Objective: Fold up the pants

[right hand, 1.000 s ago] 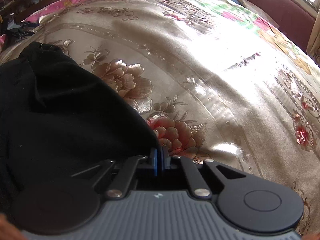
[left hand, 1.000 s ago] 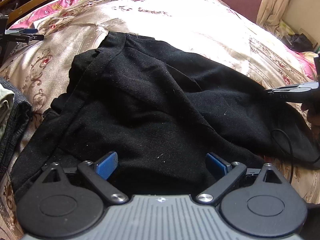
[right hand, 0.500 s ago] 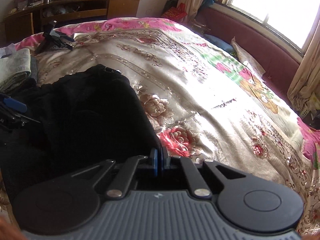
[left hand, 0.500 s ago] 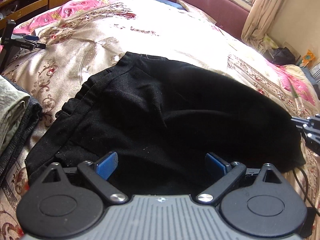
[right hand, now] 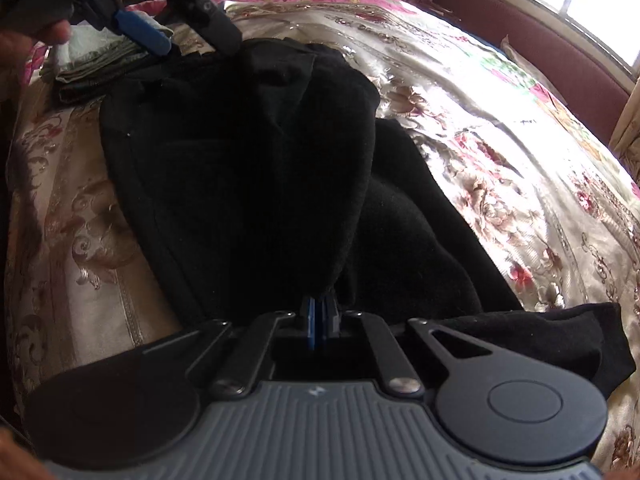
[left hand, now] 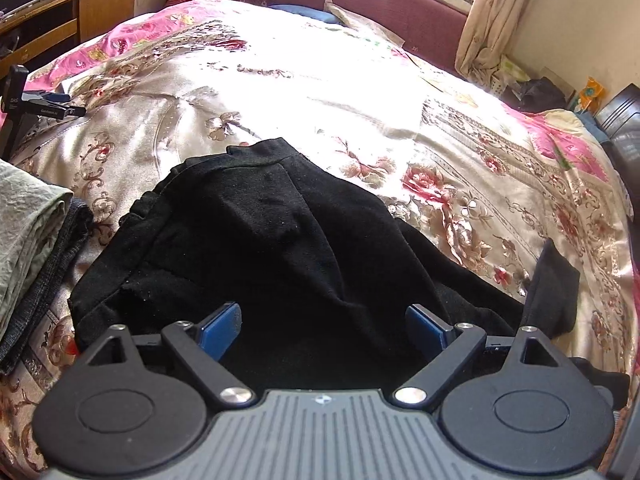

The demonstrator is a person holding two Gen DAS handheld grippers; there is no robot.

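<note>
The black pants lie bunched on the floral bedspread, with one end sticking out at the right. My left gripper hovers over the near part of the pants, its blue pads wide apart and empty. In the right wrist view the pants are folded over, a top layer draped toward me. My right gripper is shut on the edge of that top layer. The left gripper shows at the upper left of that view, above the far end of the pants.
A stack of folded clothes lies at the left of the pants, also in the right wrist view. A black tripod-like stand rests at the far left. A maroon headboard, curtain and wooden desk border the bed.
My right gripper has carried the pants' edge back over the garment toward the near side, doubling the pants up. My left gripper has risen and pulled back, still open.
</note>
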